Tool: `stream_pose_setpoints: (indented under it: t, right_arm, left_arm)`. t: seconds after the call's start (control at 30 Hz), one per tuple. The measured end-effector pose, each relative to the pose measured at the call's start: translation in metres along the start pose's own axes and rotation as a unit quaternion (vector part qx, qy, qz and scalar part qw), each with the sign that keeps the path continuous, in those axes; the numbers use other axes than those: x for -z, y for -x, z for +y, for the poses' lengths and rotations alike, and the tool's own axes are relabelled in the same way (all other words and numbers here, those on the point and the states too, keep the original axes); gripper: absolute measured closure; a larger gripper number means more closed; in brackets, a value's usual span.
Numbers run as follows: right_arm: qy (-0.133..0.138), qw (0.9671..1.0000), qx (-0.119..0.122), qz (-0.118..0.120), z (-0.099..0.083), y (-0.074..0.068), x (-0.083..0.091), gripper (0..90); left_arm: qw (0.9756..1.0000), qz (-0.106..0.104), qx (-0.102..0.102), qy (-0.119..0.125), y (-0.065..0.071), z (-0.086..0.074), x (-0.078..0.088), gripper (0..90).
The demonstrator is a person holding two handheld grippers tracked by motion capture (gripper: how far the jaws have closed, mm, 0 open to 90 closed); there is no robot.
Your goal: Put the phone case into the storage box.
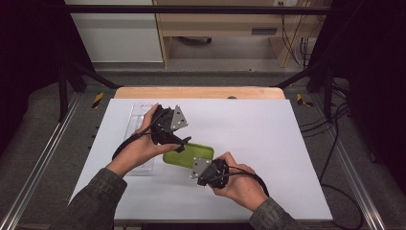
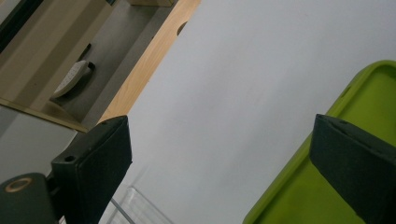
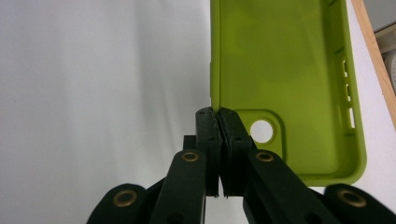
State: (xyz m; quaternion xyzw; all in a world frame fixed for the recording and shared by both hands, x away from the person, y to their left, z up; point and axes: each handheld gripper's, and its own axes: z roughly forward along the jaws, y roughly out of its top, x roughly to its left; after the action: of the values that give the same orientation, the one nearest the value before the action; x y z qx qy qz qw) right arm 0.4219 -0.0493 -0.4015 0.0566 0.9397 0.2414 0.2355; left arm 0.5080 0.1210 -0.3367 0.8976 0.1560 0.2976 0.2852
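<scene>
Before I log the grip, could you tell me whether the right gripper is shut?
Shut: the right gripper fingers pinch the green phone case rim.

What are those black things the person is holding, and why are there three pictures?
They are hand-held claws that pinch things. One picture looks down from above the table; the other two come from small cameras riding on each claw. On the white table lies a green phone case, open side up, with a clear plastic tray beside it. The right claw is pinched shut on the case's side wall. The left claw is open, with one finger over the case's edge.
</scene>
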Motion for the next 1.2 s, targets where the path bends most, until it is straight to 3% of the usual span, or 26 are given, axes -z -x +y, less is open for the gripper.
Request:
stream_pose_setpoints:
  t: [0.17,0.77,1.0,1.2]
  right_arm:
    - [-0.006,1.0,0.006,0.002,0.0006,-0.0002,-0.0018,87.9]
    - [-0.01,0.9998,0.016,-0.005,0.0056,0.0003,-0.0011,87.9]
    - [-0.011,0.9998,0.016,-0.007,0.0048,0.0006,-0.0012,87.9]
    - [-0.012,0.9997,0.019,-0.01,0.0048,-0.0011,-0.003,87.9]
  left_arm:
    - [0.9999,-0.007,-0.013,-0.007,0.0007,-0.0028,-0.0013,6.2]
    - [0.9987,0.005,-0.038,-0.033,-0.0062,-0.0069,0.0016,6.7]
    - [0.9987,0.005,-0.044,-0.026,-0.0054,-0.0029,0.0019,6.7]
    - [0.998,0.001,-0.053,-0.034,-0.0036,-0.0033,0.0002,6.7]
